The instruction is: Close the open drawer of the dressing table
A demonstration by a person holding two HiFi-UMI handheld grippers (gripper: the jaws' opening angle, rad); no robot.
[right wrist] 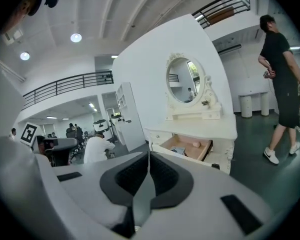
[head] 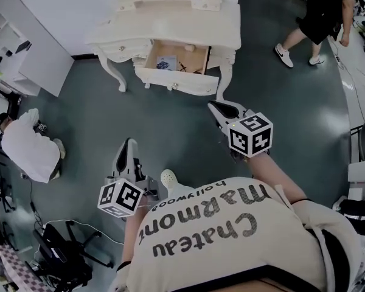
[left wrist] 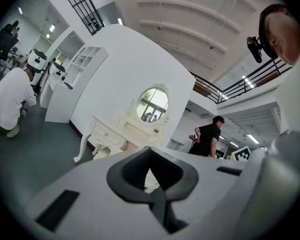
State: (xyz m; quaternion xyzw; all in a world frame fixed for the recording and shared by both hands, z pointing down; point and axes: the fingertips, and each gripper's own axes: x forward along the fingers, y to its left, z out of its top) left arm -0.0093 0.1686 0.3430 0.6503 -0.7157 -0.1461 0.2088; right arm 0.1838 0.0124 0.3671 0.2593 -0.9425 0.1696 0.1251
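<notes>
Lowest in the head view, printed shirt (head: 219, 236). Above it, right gripper (head: 222, 109) and left gripper (head: 129, 145), the 2 with fingers clenched on nothing. Open drawer (head: 173, 62) at top centre, pulled out of the dressing table (head: 170, 29), well apart from either gripper. Best to approach with fingers clenched, meet the drawer front (head: 179, 81) mid-width and push straight in, without skew.

I count one dressing table (head: 170, 29), one open drawer (head: 173, 78), one mirror (right wrist: 185, 81), two claws (head: 129, 145) (head: 222, 109) and two other people (head: 27, 154) (head: 325, 8).
</notes>
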